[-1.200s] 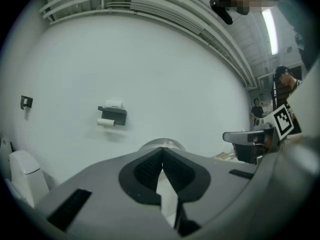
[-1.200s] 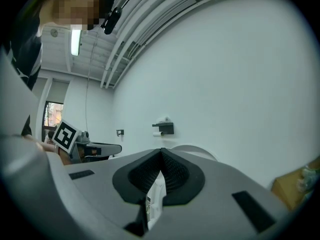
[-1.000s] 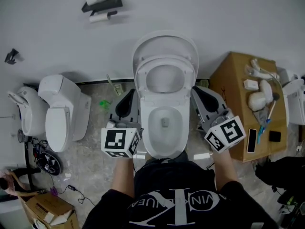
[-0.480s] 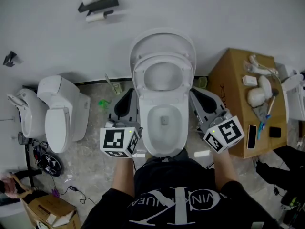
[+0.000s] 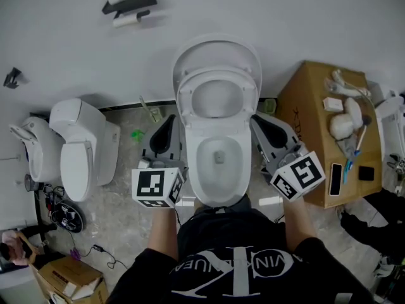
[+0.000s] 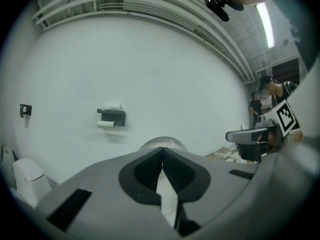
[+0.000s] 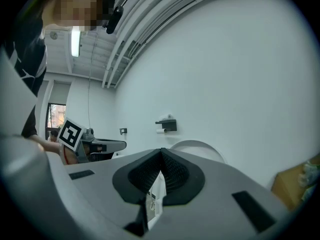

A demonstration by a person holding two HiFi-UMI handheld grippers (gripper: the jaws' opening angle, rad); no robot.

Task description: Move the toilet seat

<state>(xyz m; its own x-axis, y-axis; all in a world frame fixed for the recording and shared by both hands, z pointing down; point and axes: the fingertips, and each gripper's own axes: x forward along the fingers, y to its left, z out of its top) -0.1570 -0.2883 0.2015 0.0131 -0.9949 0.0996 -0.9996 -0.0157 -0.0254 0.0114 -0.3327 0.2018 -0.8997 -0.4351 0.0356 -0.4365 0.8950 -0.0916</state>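
A white toilet stands against the wall with its lid [image 5: 217, 54] up and the seat ring [image 5: 217, 99] raised against the lid, so the bowl [image 5: 218, 163] is uncovered. My left gripper [image 5: 171, 126] hangs just left of the bowl and is shut on nothing. On the bowl's right side my right gripper [image 5: 261, 123] is likewise shut and empty. In the left gripper view the pads meet at the left gripper [image 6: 162, 156], with the lid [image 6: 162, 143] behind them. The right gripper [image 7: 161, 156] in its own view points toward the lid [image 7: 200, 149].
A second white toilet [image 5: 82, 147] stands at the left beside another white fixture [image 5: 35, 151]. A cardboard box [image 5: 310, 106] with small items on top is close on the right. A paper holder [image 5: 130, 2] is on the wall. Cables and a box [image 5: 66, 277] lie at lower left.
The head view has shifted slightly. Both grippers stay shut beside the bowl, and the seat has not moved.
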